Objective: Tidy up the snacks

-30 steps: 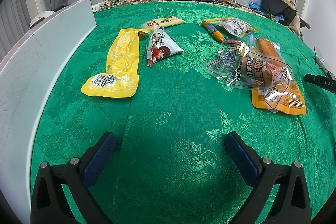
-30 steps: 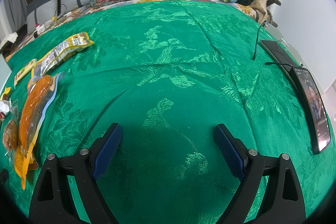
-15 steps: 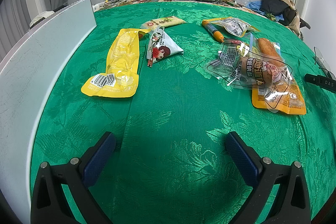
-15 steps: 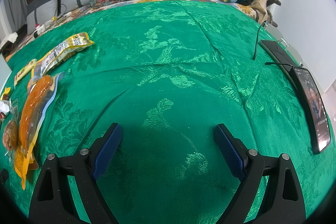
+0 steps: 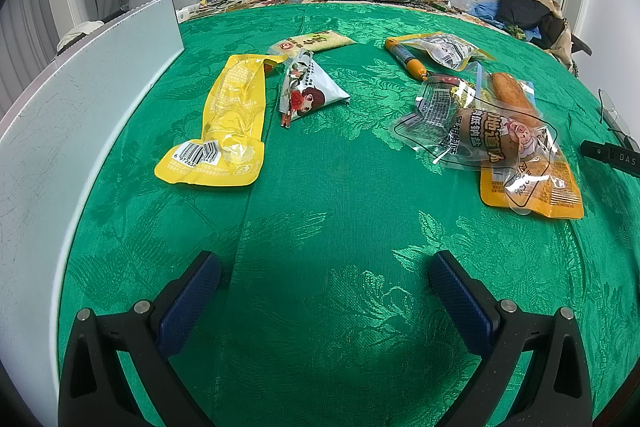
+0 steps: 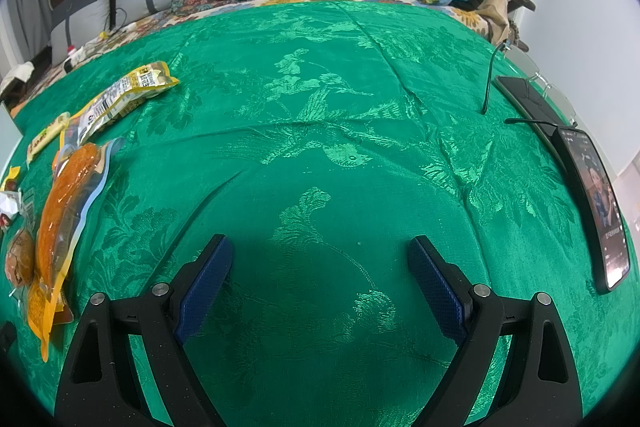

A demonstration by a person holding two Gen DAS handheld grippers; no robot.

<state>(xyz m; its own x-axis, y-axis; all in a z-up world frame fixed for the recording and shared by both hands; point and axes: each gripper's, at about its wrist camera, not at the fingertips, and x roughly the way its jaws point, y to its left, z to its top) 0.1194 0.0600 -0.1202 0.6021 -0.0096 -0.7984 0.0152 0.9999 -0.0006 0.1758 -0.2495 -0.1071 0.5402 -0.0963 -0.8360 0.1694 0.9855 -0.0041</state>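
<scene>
snacks [image 5: 360, 95] ahead of left hand-held gripper [image 5: 324, 267] | apart

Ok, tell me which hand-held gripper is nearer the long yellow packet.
Left. The left hand-held gripper faces the long yellow packet, which lies ahead to its left. The right hand-held gripper sits further right; the packet is out of its view.

Yellow pouch [image 5: 226, 123]: barcode, digits "6 97263" partly legible. Black device [image 5: 612, 155]: "DAS". Clear sausage pack [image 5: 492, 139]: Chinese characters, unread.
</scene>
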